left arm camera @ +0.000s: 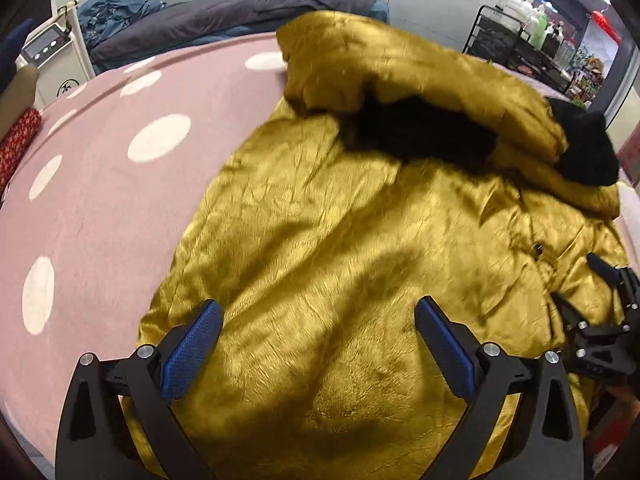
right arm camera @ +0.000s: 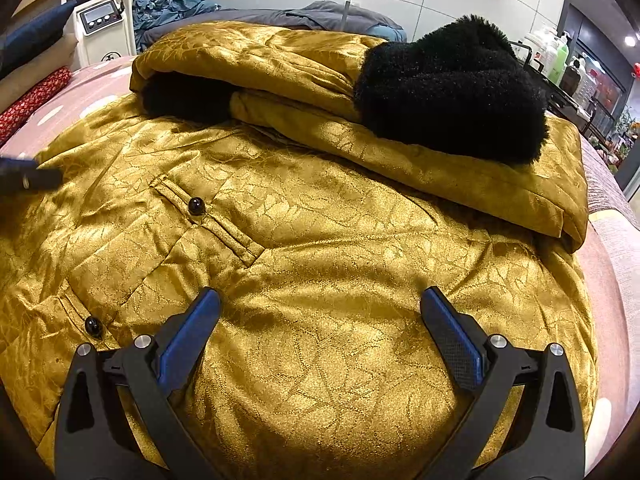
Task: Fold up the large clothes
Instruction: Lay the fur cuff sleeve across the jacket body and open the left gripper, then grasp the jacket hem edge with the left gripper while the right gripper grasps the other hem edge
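Observation:
A large gold brocade jacket (left arm camera: 320,264) with black fur trim (left arm camera: 420,132) lies on a pink polka-dot bed cover (left arm camera: 100,200). Its sleeves are folded across the top, and a black fur cuff (right arm camera: 452,88) rests on them. My left gripper (left arm camera: 318,320) is open and empty, just above the jacket's body. My right gripper (right arm camera: 320,308) is open and empty over the jacket's front, near two black buttons (right arm camera: 196,205). The right gripper also shows at the right edge of the left wrist view (left arm camera: 608,320). The left gripper's tip shows at the left edge of the right wrist view (right arm camera: 24,178).
A white machine with a screen (right arm camera: 100,20) stands at the back left, beside blue and grey bedding (left arm camera: 224,12). Pillows, one red and patterned (left arm camera: 18,140), lie along the left. A black shelf with bottles (left arm camera: 532,36) stands at the back right.

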Available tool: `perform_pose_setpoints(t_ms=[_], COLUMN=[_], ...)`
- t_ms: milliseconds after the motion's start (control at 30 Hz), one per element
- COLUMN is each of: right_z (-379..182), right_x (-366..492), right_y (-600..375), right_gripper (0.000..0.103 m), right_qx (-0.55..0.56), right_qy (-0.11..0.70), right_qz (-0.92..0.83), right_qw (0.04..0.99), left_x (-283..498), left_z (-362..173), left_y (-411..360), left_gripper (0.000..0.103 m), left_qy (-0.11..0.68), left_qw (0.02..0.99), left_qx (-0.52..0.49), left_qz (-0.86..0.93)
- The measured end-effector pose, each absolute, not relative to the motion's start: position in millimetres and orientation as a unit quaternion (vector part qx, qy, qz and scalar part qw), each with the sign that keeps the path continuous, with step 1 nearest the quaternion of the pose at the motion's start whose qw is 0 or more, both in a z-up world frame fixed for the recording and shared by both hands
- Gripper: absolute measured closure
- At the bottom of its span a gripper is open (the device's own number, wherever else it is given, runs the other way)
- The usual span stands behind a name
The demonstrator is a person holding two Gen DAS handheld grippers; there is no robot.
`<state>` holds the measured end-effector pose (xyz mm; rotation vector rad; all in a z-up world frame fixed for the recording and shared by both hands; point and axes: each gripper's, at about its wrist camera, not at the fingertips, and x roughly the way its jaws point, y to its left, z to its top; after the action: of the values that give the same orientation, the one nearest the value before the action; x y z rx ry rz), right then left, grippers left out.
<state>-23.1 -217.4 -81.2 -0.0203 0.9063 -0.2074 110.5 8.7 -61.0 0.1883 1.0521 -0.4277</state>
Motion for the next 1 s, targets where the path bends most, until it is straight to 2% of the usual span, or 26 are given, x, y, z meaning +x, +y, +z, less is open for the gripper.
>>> perform_pose_setpoints(t_ms=[167, 733, 1000], right_z=[-78.7, -67.3, -44.0], right_x=[-26.8, -83.1, -125.3], right_y=[-216.1, -207.4, -248.7], right_gripper=[0.005, 0.005, 0.005], right_qx=[-0.007, -0.013, 0.019], right_qy=[0.449, 0.492, 0.467], right_qz=[-0.103, -0.071, -0.139], right_qw=[0.887, 0.867, 0.873], left_x=[104.4, 97.0, 95.0], left_z=[-66.7, -68.2, -53.4], left_y=[-2.4, -0.9, 8.2], left_gripper=[0.006, 0.005, 0.006], left_qy=[0.483, 0.467, 0.476], left_qw=[0.844, 0.847, 0.843], left_qx=[0.134, 0.153, 0.137], left_qz=[-0.192, -0.203, -0.21])
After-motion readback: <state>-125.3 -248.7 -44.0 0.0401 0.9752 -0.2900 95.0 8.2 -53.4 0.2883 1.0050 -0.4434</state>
